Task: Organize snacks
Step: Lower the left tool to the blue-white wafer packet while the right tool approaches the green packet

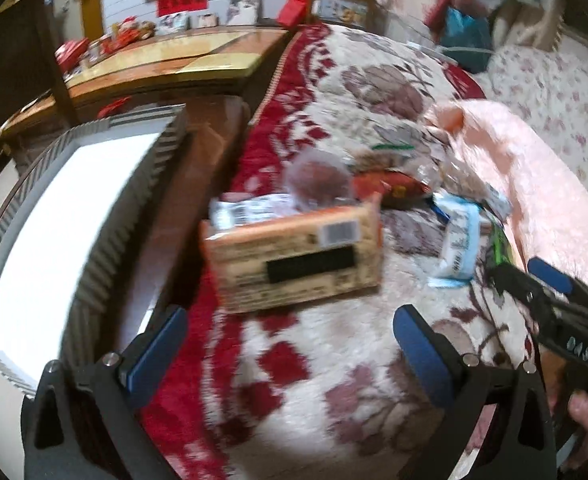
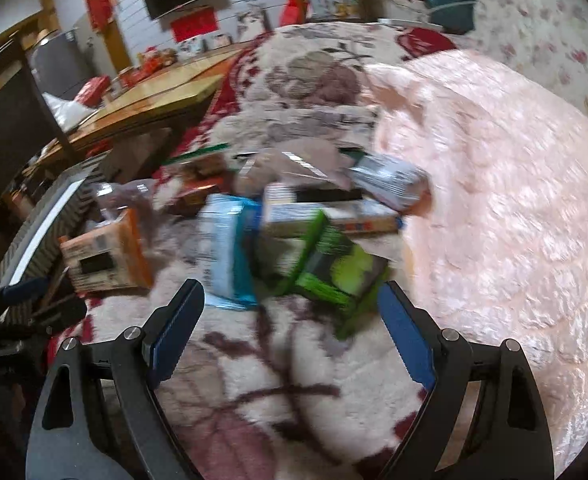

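1. left wrist view: the left gripper (image 1: 289,344) hangs over a cream and red floral plush blanket (image 1: 334,360), its blue-padded fingers spread wide with nothing between them.
2. just ahead of it an orange cardboard snack box with a barcode and a black strip (image 1: 294,260) lies near the blanket's left edge, beside a white-topped grey ribbed container (image 1: 53,216).
3. behind the box sit a clear bag of dark brown snacks (image 1: 320,180) and a red-orange packet (image 1: 394,188); a blue and white packet (image 1: 456,248) lies to the right.
4. right wrist view: the right gripper (image 2: 289,334) is also wide open and holds nothing.
5. its right finger is just beside a green and black snack box (image 2: 334,276), which rests against a pale flat carton (image 2: 326,216).
6. a pink quilted cover (image 2: 494,200) borders the snack pile on the right.
7. both views are motion-blurred, so labels cannot be read.
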Available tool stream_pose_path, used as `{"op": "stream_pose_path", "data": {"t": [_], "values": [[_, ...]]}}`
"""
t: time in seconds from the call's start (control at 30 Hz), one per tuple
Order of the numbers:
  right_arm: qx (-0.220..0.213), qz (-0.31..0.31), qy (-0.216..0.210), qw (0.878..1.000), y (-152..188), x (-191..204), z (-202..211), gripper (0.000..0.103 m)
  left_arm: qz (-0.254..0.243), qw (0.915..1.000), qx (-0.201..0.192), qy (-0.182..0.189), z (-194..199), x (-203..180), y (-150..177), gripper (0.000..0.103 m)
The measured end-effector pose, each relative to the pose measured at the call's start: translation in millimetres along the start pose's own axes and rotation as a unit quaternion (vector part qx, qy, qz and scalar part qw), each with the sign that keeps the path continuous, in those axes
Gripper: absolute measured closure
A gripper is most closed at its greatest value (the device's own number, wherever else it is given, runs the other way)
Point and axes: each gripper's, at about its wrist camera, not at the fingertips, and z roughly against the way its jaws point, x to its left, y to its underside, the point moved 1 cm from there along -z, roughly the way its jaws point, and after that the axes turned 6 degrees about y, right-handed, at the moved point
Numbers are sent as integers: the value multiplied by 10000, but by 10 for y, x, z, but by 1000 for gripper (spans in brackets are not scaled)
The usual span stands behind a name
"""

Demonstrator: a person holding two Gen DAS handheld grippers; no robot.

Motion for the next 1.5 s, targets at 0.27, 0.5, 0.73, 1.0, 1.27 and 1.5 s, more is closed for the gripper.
{"op": "stream_pose_path", "data": {"t": [0.27, 0.5, 0.73, 1.0, 1.27, 1.5], "values": [[-1, 416, -355, 9985, -98, 268, 41, 14, -54, 9999, 25, -155, -111, 113, -160, 0], [81, 537, -383, 9978, -135, 303, 32, 14, 96, 9998, 24, -185, -148, 195, -216, 0], [43, 814, -446, 9957, -229, 429, 11, 14, 167, 9997, 42, -201, -164, 244, -241, 0], [204, 555, -341, 9977, -281, 214, -67, 14, 249, 9997, 26, -83, -192, 172, -374, 0], [434, 212, -96, 9988, -190, -117, -142, 14, -249, 9992, 26, 323, -251, -396, -490, 0], [468, 290, 112, 9984, -191, -249, -86, 14, -546, 9968, 172, 555, -387, -839, -519, 0]]}}
